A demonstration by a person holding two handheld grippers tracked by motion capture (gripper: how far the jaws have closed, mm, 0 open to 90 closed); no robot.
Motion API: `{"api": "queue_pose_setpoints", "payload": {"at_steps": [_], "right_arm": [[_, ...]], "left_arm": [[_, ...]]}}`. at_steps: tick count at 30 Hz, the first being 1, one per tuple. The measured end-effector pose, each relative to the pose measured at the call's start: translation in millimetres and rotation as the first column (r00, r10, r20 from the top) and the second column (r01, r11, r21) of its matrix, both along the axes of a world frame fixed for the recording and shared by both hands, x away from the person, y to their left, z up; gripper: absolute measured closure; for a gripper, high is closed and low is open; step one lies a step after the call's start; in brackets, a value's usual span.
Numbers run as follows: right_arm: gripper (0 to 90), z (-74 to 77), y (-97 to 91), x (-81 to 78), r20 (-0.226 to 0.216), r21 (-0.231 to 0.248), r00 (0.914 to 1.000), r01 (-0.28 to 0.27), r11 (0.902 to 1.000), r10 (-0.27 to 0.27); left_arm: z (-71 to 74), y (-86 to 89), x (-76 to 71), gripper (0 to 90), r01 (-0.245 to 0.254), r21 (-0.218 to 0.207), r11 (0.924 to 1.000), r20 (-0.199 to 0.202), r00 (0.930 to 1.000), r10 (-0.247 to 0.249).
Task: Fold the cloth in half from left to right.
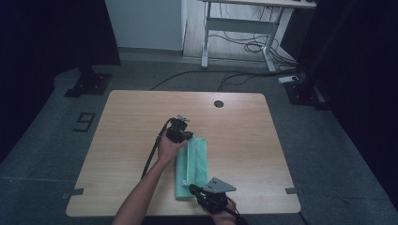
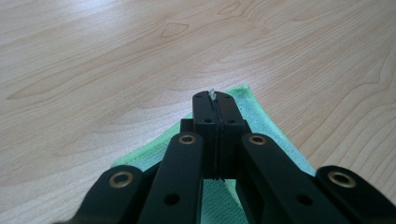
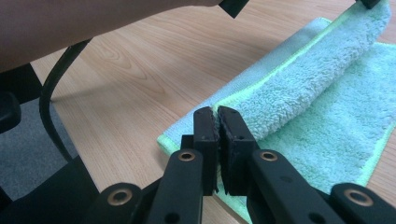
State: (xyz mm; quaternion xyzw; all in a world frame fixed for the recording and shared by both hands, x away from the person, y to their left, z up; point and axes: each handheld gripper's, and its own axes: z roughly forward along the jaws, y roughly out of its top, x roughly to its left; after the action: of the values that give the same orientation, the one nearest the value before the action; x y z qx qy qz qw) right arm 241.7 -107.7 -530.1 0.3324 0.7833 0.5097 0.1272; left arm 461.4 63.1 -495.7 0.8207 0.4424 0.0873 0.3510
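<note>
- Right gripper [image 1: 193, 188] sits at the near edge of the table [image 1: 126, 131], its jaws pinched on the near end of the green towel's [image 1: 195, 161] raised fold.
- Towel lies lengthwise near the table's middle, one long edge lifted and rolled over.
- Left gripper [image 1: 187, 137] is clamped on the towel's far corner; a thin edge shows between its fingertips [image 2: 205, 105].

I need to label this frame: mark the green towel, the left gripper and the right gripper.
green towel [image 1: 196, 159]: high view, on its flat middle part.
left gripper [image 2: 213, 100]: left gripper view, at its closed tips, pinching the towel's corner.
right gripper [image 3: 217, 116]: right gripper view, at its closed tips on the towel's folded edge.
</note>
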Motion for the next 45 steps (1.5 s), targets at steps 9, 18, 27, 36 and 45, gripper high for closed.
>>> {"api": "queue_pose_setpoints", "payload": {"at_steps": [9, 18, 27, 36, 45], "right_arm": [[85.6, -3.5, -8.2, 3.4, -0.015, -0.002, 0.9996, 0.023, 0.9997, -0.023], [85.4, -8.3, -13.7, 5.8, -0.038, -0.004, 0.9985, 0.04, 0.9992, -0.04], [84.8, -14.1, -14.9, 7.1, -0.05, -0.023, 0.9974, 0.05, 0.9985, -0.051], [84.2, -16.5, -17.3, 9.0, -0.062, -0.027, 0.9964, 0.057, 0.998, -0.059], [83.5, -16.3, -19.1, 9.6, -0.061, -0.038, 0.9961, 0.062, 0.9973, -0.065]], "left_arm": [[-3.4, -6.0, 6.5, 89.5, -0.006, 0.008, 1.0, -0.007, 1.0, 0.006], [-7.4, -15.0, 10.1, 89.2, 0.004, 0.043, 0.999, -0.018, 0.9998, -0.003], [-15.2, -22.4, 13.5, 89.0, 0.006, 0.044, 0.999, -0.028, 0.9996, -0.005], [-19.6, -26.3, 15.1, 88.4, -0.001, 0.048, 0.9988, -0.028, 0.9996, 0.003], [-19.8, -30.2, 15.7, 87.7, -0.007, 0.05, 0.9987, -0.018, 0.9998, 0.008]]}}
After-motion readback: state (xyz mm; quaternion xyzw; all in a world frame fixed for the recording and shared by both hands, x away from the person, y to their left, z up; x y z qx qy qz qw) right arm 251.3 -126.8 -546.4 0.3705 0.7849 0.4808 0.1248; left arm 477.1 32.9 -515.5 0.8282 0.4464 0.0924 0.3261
